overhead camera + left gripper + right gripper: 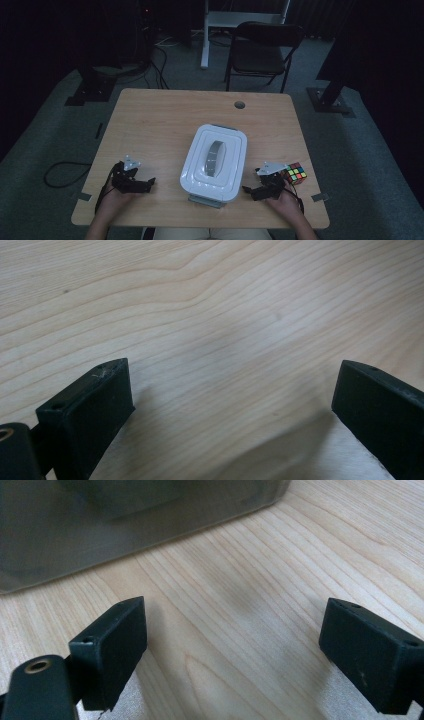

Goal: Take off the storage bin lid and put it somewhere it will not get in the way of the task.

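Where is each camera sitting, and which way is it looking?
High view: sits above the person's side, looks forward and down at the table, white box and colour cube; forearms and both tongs show.
Left gripper view: rides the left tongs, looks at bare wood between open jaws.
Right gripper view: rides the right tongs, faces the box wall between open jaws.
High and right gripper views share the box.

I see left gripper point(145, 184) and right gripper point(250, 191) both low near my table edge, jaws spread wide, nothing between them, tips angled inward.
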`<action>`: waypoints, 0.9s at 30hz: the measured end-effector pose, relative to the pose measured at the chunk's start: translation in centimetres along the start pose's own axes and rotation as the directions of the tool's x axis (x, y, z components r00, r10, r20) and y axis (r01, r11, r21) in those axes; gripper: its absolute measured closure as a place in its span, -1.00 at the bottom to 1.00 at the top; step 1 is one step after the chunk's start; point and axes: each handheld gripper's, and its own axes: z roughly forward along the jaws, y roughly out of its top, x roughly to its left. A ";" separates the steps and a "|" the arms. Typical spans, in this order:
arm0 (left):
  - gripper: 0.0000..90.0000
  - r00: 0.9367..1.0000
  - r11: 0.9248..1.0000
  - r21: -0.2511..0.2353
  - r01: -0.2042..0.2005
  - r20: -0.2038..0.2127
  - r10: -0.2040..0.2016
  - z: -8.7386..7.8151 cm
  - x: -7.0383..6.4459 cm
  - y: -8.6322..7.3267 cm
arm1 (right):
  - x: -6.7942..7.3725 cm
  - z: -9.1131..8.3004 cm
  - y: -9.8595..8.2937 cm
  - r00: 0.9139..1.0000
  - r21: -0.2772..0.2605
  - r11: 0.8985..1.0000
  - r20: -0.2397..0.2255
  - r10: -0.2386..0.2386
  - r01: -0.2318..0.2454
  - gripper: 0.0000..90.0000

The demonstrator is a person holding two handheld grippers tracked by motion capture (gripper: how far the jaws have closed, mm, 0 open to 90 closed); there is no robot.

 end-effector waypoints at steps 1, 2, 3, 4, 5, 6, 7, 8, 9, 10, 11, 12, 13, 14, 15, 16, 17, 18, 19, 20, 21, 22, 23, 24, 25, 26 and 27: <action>-0.92 1.000 1.000 0.000 0.000 0.000 0.000 0.0 0.0 0.0 | 0.0 0.0 0.0 1.000 0.000 1.000 0.000 0.000 0.000 -0.75; -0.92 1.000 1.000 -0.016 -0.004 0.012 0.004 -0.5 -0.2 0.4 | 0.0 0.0 0.0 1.000 0.000 1.000 0.000 0.000 0.000 -0.75; -0.92 1.000 1.000 -0.022 0.001 0.017 0.000 -0.8 -0.2 0.6 | 0.0 0.0 0.0 1.000 0.000 1.000 0.000 0.000 0.000 -0.75; -0.92 1.000 1.000 -0.029 0.000 0.026 0.001 -1.1 -0.3 0.8 | 0.0 0.0 0.0 1.000 0.000 1.000 0.000 0.000 0.000 -0.75; -0.92 1.000 1.000 -0.029 0.000 0.026 0.001 -1.1 -0.3 0.8 | 0.0 0.0 0.0 1.000 0.000 1.000 0.000 0.000 0.000 -0.75; -0.92 0.999 0.999 -0.046 -0.004 0.037 0.006 -1.9 -0.4 1.3 | 0.0 0.0 0.0 1.000 0.000 1.000 0.000 0.000 0.000 -0.75; -0.92 0.999 0.999 -0.046 -0.004 0.037 0.006 -1.9 -0.4 1.3 | 0.0 0.0 0.0 1.000 0.000 1.000 0.000 0.000 0.000 -0.75; -0.92 0.999 0.998 -0.060 -0.012 0.040 0.014 -2.4 -0.5 1.7 | 0.0 0.0 0.0 1.000 0.000 1.000 0.000 0.000 0.000 -0.75; -0.92 0.999 0.998 -0.060 -0.012 0.040 0.014 -2.4 -0.5 1.7 | 0.0 0.0 0.0 1.000 0.000 1.000 0.000 0.000 0.000 -0.75; -0.92 0.999 0.996 -0.086 -0.024 0.040 0.027 -3.7 -1.0 2.8 | 0.0 0.0 0.0 1.000 0.000 1.000 0.000 0.000 0.000 -0.75; -0.92 0.999 0.996 -0.086 -0.024 0.040 0.027 -3.7 -1.0 2.8 | 0.0 0.0 0.0 1.000 0.000 1.000 0.000 0.000 0.000 -0.75; -0.92 0.999 0.995 -0.090 -0.032 0.037 0.036 -4.1 -1.2 3.1 | 0.0 0.0 0.0 1.000 0.000 1.000 0.000 0.000 0.000 -0.75; -0.92 0.998 0.995 -0.098 -0.037 0.043 0.042 -4.5 -1.4 3.5 | 0.0 0.0 0.0 1.000 0.000 1.000 0.000 0.000 0.000 -0.75; -0.92 0.997 0.992 -0.115 -0.046 0.049 0.052 -5.3 -1.8 4.2 | 0.0 0.0 0.0 1.000 0.000 1.000 0.000 0.000 0.000 -0.75; -0.92 0.997 0.990 -0.127 -0.053 0.053 0.060 -5.8 -2.0 4.6 | 0.0 0.0 0.0 1.000 0.000 1.000 0.000 0.000 0.000 -0.75; -0.92 0.997 0.990 -0.127 -0.053 0.053 0.060 -5.8 -2.0 4.6 | 0.0 0.0 0.0 1.000 0.000 1.000 0.000 0.000 0.000 -0.75; -0.92 0.996 0.988 -0.141 -0.056 0.062 0.065 -6.2 -2.2 4.9 | 0.0 0.0 0.0 1.000 0.000 1.000 0.000 -0.001 0.001 -0.75; -0.92 0.995 0.986 -0.152 -0.063 0.067 0.074 -6.6 -2.4 5.3 | 0.0 0.0 0.0 1.000 0.000 1.000 0.000 -0.001 0.001 -0.75; -0.92 0.994 0.984 -0.163 -0.069 0.068 0.081 -7.0 -2.6 5.7 | 0.0 0.0 0.0 1.000 0.000 1.000 0.000 0.000 0.000 -0.75; -0.92 0.993 0.982 -0.173 -0.076 0.073 0.090 -7.4 -2.8 6.0 | 0.0 0.0 0.0 1.000 0.000 1.000 0.000 0.000 0.000 -0.75; -0.92 0.991 0.977 -0.194 -0.089 0.078 0.106 -8.1 -3.3 6.7 | 0.0 0.0 0.0 1.000 0.000 1.000 0.000 0.000 0.000 -0.75; -0.92 0.991 0.977 -0.194 -0.089 0.078 0.106 -8.1 -3.3 6.7 | 0.0 0.0 0.0 1.000 0.000 1.000 0.000 0.000 0.000 -0.75; -0.92 0.989 0.974 -0.206 -0.098 0.093 0.119 -8.5 -3.6 7.0 | 0.0 0.0 0.0 1.000 0.000 1.000 0.000 0.000 0.000 -0.75; -0.92 0.984 0.969 -0.223 -0.108 0.116 0.136 -9.1 -4.3 7.6 | 0.0 0.0 0.0 1.000 0.000 1.000 0.000 0.000 0.000 -0.75; -0.92 0.984 0.969 -0.223 -0.108 0.116 0.136 -9.1 -4.3 7.6 | 0.0 0.0 0.0 1.000 0.000 1.000 0.000 0.001 -0.001 -0.75; -0.92 0.982 0.965 -0.236 -0.116 0.121 0.147 -9.4 -4.7 7.9 | 0.0 0.0 0.0 1.000 0.000 1.000 0.000 0.001 -0.001 -0.75; -0.92 0.978 0.962 -0.242 -0.123 0.137 0.159 -9.6 -5.0 8.2 | 0.0 0.0 0.0 1.000 0.000 1.000 0.000 0.000 0.000 -0.75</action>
